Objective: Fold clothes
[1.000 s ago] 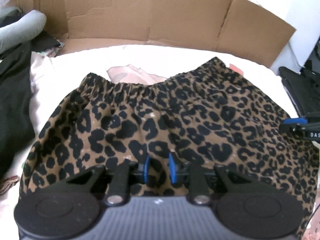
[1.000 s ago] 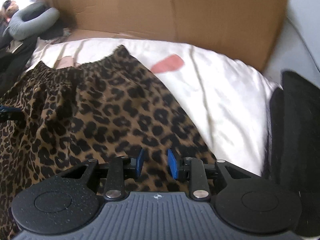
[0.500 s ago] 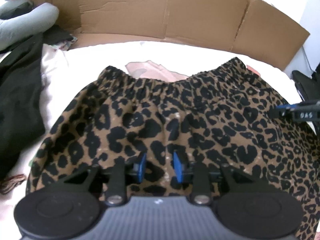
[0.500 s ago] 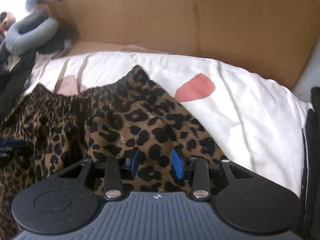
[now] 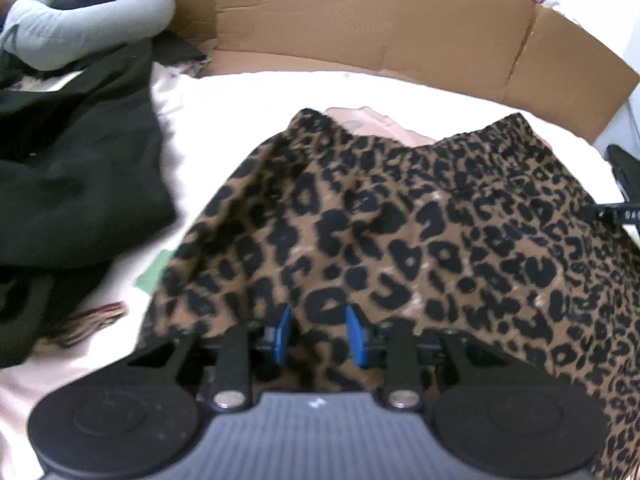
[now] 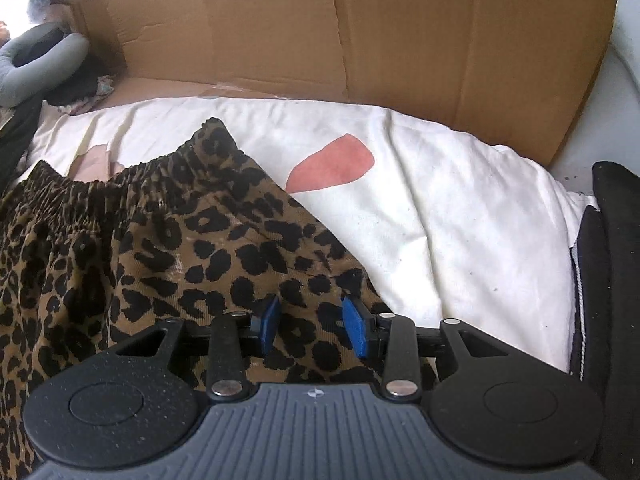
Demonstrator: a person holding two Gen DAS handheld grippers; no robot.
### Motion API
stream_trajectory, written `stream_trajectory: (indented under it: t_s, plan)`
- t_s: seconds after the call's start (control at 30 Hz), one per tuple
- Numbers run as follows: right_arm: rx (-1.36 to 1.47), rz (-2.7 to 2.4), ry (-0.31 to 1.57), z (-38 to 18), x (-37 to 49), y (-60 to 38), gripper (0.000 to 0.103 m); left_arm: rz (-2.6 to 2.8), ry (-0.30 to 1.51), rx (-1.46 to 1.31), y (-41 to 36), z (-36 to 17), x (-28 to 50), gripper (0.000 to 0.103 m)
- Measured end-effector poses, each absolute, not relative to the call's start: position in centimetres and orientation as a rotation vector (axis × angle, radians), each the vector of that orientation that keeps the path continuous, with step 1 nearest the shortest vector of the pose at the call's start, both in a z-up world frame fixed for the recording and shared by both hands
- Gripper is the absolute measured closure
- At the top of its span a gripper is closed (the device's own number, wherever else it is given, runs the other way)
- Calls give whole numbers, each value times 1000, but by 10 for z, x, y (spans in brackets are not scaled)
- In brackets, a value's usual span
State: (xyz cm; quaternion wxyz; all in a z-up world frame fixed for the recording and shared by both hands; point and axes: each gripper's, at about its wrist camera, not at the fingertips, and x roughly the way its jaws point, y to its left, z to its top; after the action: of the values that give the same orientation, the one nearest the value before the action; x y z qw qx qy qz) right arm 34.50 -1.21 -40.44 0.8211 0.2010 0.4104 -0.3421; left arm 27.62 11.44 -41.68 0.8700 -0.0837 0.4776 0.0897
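A leopard-print skirt lies flat on a white sheet, its gathered waistband at the far side. My left gripper hovers over the skirt's near left part. Its blue pads stand apart with cloth showing between them, and the jaws are closing a little. In the right wrist view the skirt fills the left half. My right gripper is over the skirt's near right corner, jaws open, with cloth beneath and between the pads. The right gripper's tip shows at the left view's right edge.
Black clothes are heaped left of the skirt, with a grey neck pillow behind them. A cardboard wall stands along the back. A pink patch marks the sheet. A black object borders the right edge.
Both grippers' pads have spread wider than a second ago. The left gripper has moved left, so the black clothes fill more of its view. The right gripper has shifted along the skirt's right edge.
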Motion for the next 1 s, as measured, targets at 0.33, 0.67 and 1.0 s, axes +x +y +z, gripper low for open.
stream_trajectory:
  t_s: [0.33, 0.67, 1.0]
  plan:
    - [472, -673, 824, -381, 336, 14, 60, 249, 1083, -178, 157, -406, 233, 70]
    - [472, -601, 830, -370, 325, 44, 60, 311, 1152, -198, 180, -408, 191, 70]
    - [455, -535, 878, -375, 312, 78, 59, 412, 1079, -281, 179, -390, 168, 51]
